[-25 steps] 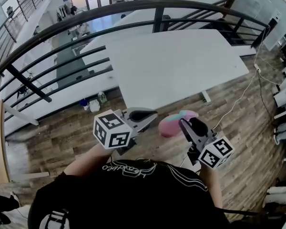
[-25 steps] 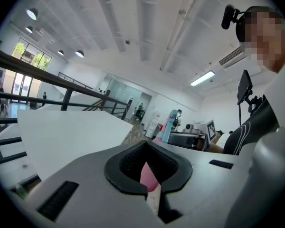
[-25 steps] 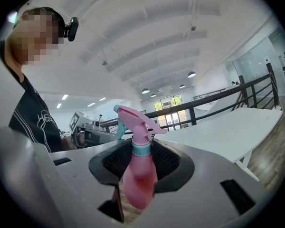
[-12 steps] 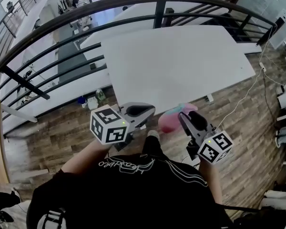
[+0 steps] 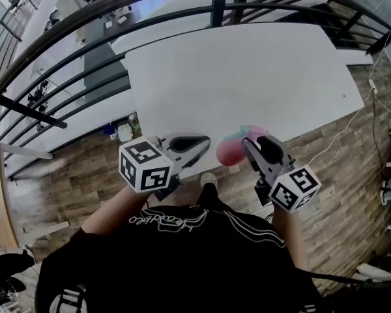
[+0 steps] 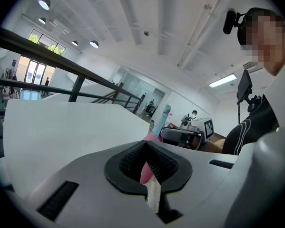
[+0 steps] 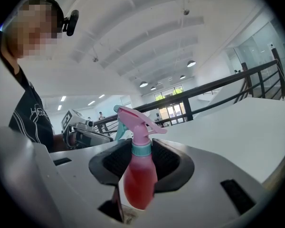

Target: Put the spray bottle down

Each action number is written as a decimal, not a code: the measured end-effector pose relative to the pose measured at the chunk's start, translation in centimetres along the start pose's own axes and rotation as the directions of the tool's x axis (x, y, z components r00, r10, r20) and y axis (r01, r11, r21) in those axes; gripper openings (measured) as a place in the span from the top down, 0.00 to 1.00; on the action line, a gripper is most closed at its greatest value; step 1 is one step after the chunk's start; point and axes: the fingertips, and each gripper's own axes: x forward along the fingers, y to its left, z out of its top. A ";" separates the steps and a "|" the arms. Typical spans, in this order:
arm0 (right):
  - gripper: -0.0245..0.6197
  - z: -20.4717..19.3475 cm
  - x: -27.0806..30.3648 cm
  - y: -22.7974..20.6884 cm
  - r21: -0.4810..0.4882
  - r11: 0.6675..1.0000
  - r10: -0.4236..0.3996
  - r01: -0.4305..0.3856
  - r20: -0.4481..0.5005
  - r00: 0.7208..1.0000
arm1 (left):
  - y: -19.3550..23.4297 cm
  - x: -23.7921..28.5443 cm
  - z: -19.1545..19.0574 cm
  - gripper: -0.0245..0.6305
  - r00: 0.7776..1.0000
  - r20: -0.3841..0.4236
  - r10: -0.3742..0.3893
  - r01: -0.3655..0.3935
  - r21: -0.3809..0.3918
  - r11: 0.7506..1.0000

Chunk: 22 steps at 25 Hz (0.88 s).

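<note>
A pink spray bottle [image 7: 138, 175] with a teal collar and pink trigger head stands upright between the jaws of my right gripper [image 7: 141, 158], which is shut on its body. In the head view the spray bottle [image 5: 232, 150] hangs in the air at the near edge of the white table [image 5: 241, 77], with the right gripper [image 5: 255, 146] behind it. My left gripper [image 5: 197, 142] is level with it on the left, apart from the bottle, jaws shut on nothing. In the left gripper view the left gripper [image 6: 149, 167] shows only a narrow slit, with the bottle [image 6: 154, 133] beyond it.
A dark metal railing [image 5: 215, 8] curves round the far side of the table, with a lower hall beyond it. Wooden floor [image 5: 85, 175] lies below the grippers. A white cable [image 5: 332, 135] runs across the floor at the right. The person's dark shirt [image 5: 182, 253] fills the bottom.
The table has come nearer and lower in the head view. Both grippers and the bottle, earlier over the floor, now sit at the table's near edge. The grip has not changed.
</note>
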 end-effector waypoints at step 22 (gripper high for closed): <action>0.76 1.8 13.0 -13.5 -0.317 0.944 -0.095 0.090 -0.001 0.995 | 10.8 5.3 3.1 0.95 0.994 0.019 0.111 -0.108 -0.122 0.987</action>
